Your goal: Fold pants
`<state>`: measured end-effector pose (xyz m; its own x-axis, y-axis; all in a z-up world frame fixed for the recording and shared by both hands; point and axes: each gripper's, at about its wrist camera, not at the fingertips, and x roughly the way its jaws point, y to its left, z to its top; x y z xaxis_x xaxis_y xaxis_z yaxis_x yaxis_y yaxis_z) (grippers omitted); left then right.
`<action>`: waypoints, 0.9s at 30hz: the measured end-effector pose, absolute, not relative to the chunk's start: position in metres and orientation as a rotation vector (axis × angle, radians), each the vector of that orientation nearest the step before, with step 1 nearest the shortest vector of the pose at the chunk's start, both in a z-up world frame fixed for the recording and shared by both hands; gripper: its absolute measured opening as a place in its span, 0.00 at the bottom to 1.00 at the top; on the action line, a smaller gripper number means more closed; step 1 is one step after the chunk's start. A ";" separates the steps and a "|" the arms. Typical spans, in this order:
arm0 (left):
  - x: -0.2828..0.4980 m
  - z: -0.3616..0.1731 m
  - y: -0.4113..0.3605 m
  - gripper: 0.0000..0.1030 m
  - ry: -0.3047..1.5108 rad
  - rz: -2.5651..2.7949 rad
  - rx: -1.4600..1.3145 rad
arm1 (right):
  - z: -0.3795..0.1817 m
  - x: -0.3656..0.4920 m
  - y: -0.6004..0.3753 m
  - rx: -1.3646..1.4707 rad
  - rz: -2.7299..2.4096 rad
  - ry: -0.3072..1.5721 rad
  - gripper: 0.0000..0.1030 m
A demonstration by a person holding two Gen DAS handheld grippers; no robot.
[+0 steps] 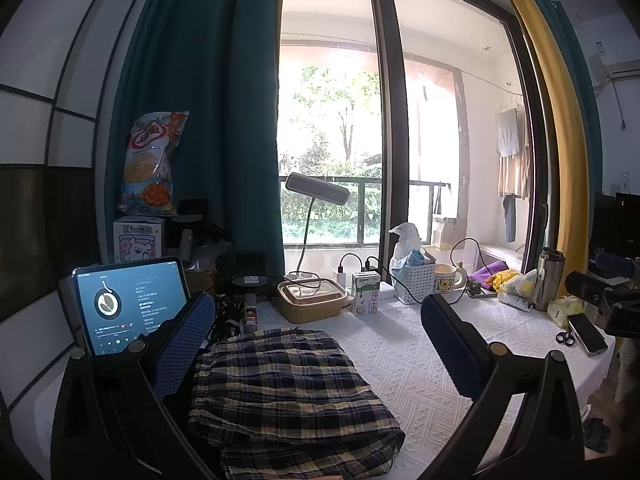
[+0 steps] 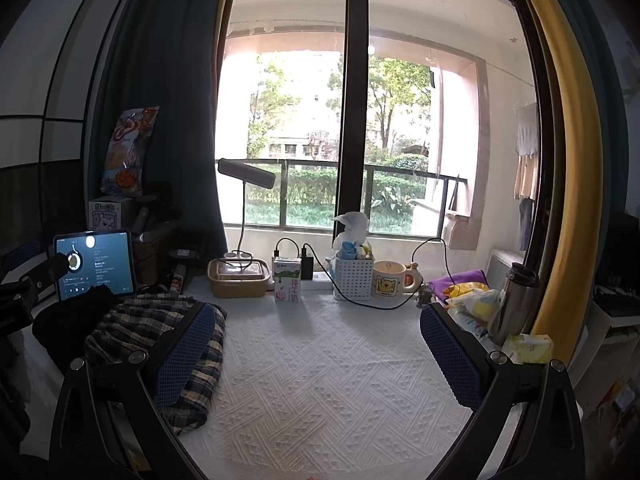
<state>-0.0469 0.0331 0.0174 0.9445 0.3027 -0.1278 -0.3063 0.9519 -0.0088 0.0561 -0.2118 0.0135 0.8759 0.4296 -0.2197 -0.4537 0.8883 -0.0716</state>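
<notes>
Plaid pants (image 1: 288,396) in navy, cream and yellow lie folded into a compact stack on the white textured tablecloth (image 1: 404,364). My left gripper (image 1: 316,340) hovers over the stack, open wide, with nothing between its blue-padded fingers (image 1: 184,344). In the right wrist view the same pants (image 2: 160,340) lie at the left, partly behind the left finger pad (image 2: 184,356). My right gripper (image 2: 316,352) is open above bare cloth (image 2: 320,380), to the right of the pants and holding nothing. The left gripper's black body (image 2: 24,292) shows at the far left edge.
Along the table's back stand a tablet (image 1: 128,304), a lunch box (image 1: 312,300), a milk carton (image 1: 366,292), a white basket (image 1: 414,280), a mug (image 1: 448,278) and a steel flask (image 1: 548,280). A phone (image 1: 586,334) and scissors (image 1: 566,338) lie at right. A desk lamp (image 1: 316,192) stands before the window.
</notes>
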 end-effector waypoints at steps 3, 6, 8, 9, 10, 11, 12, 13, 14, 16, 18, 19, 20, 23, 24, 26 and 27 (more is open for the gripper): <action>-0.047 0.017 0.033 0.99 0.127 0.311 -0.029 | 0.014 0.056 -0.212 -0.123 0.462 0.201 1.00; -0.047 0.018 0.032 0.99 0.126 0.310 -0.029 | 0.014 0.056 -0.212 -0.123 0.461 0.201 1.00; -0.047 0.018 0.032 0.99 0.125 0.310 -0.028 | 0.013 0.056 -0.212 -0.122 0.461 0.201 1.00; -0.047 0.018 0.032 0.99 0.125 0.309 -0.029 | 0.014 0.056 -0.212 -0.122 0.461 0.201 1.00; -0.047 0.018 0.032 0.99 0.127 0.309 -0.029 | 0.013 0.056 -0.212 -0.121 0.461 0.201 1.00; -0.047 0.017 0.031 0.99 0.127 0.310 -0.029 | 0.013 0.056 -0.212 -0.121 0.461 0.201 1.00; -0.047 0.018 0.032 0.99 0.126 0.311 -0.029 | 0.013 0.056 -0.212 -0.122 0.461 0.201 1.00; -0.047 0.018 0.032 0.99 0.126 0.309 -0.029 | 0.013 0.056 -0.212 -0.122 0.461 0.202 1.00; -0.047 0.018 0.032 0.99 0.125 0.309 -0.029 | 0.013 0.056 -0.212 -0.121 0.460 0.203 1.00; -0.047 0.018 0.032 0.99 0.125 0.308 -0.028 | 0.013 0.056 -0.212 -0.122 0.460 0.202 1.00; -0.047 0.018 0.031 0.99 0.126 0.304 -0.026 | 0.013 0.056 -0.212 -0.121 0.459 0.202 1.00; -0.046 0.017 0.031 0.99 0.127 0.303 -0.026 | 0.013 0.056 -0.212 -0.121 0.460 0.202 1.00; -0.046 0.017 0.030 0.99 0.128 0.301 -0.025 | 0.013 0.056 -0.212 -0.121 0.460 0.203 1.00; -0.047 0.017 0.029 0.99 0.129 0.303 -0.023 | 0.013 0.056 -0.212 -0.122 0.460 0.203 1.00; -0.047 0.017 0.028 0.99 0.127 0.305 -0.021 | 0.012 0.056 -0.212 -0.122 0.460 0.203 1.00; -0.047 0.017 0.029 0.99 0.126 0.304 -0.021 | 0.012 0.056 -0.212 -0.122 0.460 0.203 1.00; -0.047 0.017 0.029 0.99 0.126 0.304 -0.021 | 0.012 0.056 -0.212 -0.122 0.459 0.203 1.00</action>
<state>-0.0472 0.0289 0.0170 0.9464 0.2969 -0.1271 -0.2996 0.9541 -0.0019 0.0555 -0.2117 0.0122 0.8768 0.4270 -0.2211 -0.4511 0.8896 -0.0708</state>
